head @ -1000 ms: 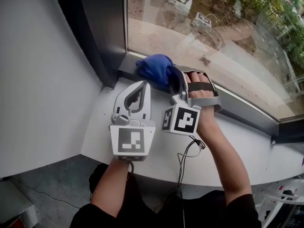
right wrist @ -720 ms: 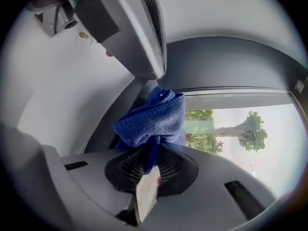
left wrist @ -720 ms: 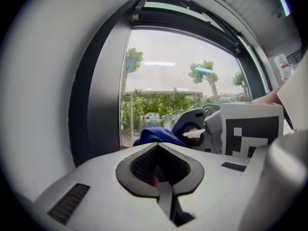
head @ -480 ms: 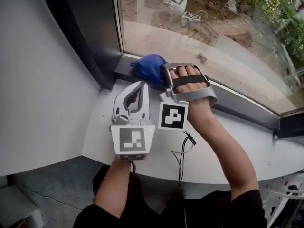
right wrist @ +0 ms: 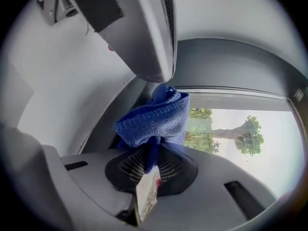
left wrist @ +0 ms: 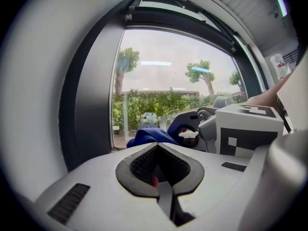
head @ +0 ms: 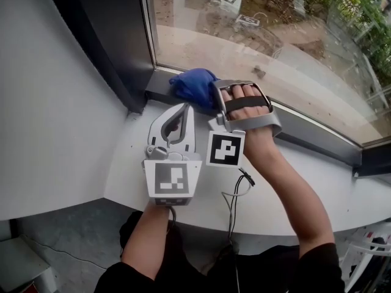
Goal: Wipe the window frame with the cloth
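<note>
White wall (head: 55, 102) at L, white sill (head: 342, 203) below big window pane (head: 208, 47), grey floor (head: 61, 240) underneath, bright daylight w/ trees (head: 366, 14) outside.

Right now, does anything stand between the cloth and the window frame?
Nothing visible does. The blue cloth, pinched in the right tongs, already lies against the window frame at its lower rail near the corner. The left tongs sit shut over the sill, off to one side.

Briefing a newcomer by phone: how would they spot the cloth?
Find the large window, then follow its dark lower frame to the left corner. The cloth is bunched there, clamped by the right gripper: the only deep-blue thing among grey and white.
</note>
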The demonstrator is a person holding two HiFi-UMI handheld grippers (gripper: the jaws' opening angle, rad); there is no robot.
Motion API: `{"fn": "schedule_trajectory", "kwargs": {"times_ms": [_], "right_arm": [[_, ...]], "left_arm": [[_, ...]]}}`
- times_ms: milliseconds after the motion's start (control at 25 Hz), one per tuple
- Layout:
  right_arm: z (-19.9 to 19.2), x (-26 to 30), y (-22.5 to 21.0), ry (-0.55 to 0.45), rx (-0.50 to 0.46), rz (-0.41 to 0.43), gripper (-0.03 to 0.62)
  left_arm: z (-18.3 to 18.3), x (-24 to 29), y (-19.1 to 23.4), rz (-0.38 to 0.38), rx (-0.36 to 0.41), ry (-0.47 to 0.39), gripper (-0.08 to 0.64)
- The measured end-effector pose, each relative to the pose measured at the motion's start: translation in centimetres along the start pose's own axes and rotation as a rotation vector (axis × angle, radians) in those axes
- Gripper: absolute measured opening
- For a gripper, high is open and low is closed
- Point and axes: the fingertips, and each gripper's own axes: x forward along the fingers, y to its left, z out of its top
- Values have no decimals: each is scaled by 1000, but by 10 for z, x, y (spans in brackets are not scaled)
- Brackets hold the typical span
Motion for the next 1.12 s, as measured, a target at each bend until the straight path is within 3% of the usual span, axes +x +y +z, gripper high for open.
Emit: {"fn": "schedule_trajectory", "kwargs": {"times_ms": [1120], "right_arm": [[-39,-18,9,37,66,-1,23]], "left_arm": [[2,4,-34,-69,53,5,5]]}}
